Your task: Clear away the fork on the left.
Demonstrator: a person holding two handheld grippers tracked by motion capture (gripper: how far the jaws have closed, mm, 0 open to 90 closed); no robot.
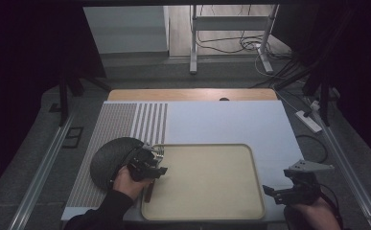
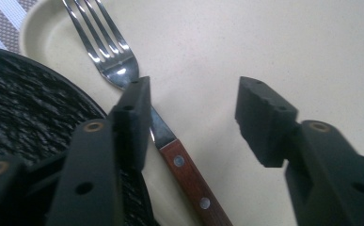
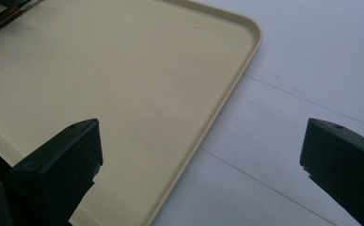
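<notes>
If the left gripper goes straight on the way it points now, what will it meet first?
Probably the fork: the open jaws of the left gripper point down at the beige tray, one jaw already over the fork's neck. Depth is unclear; otherwise the bare tray floor comes first.

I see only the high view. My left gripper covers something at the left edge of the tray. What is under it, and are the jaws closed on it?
Observer: A fork with a wooden handle lies on the tray. The left gripper is open, not closed on it.
Operator: Where is the fork relative to the jaws?
Observer: Its neck passes under one jaw, not centred in the gap. The tines point away from the gripper, beside the black plate.
Operator: And the right gripper?
Observer: The right gripper is wide open with nothing between its jaws, above the tray's rim and the white mat.
</notes>
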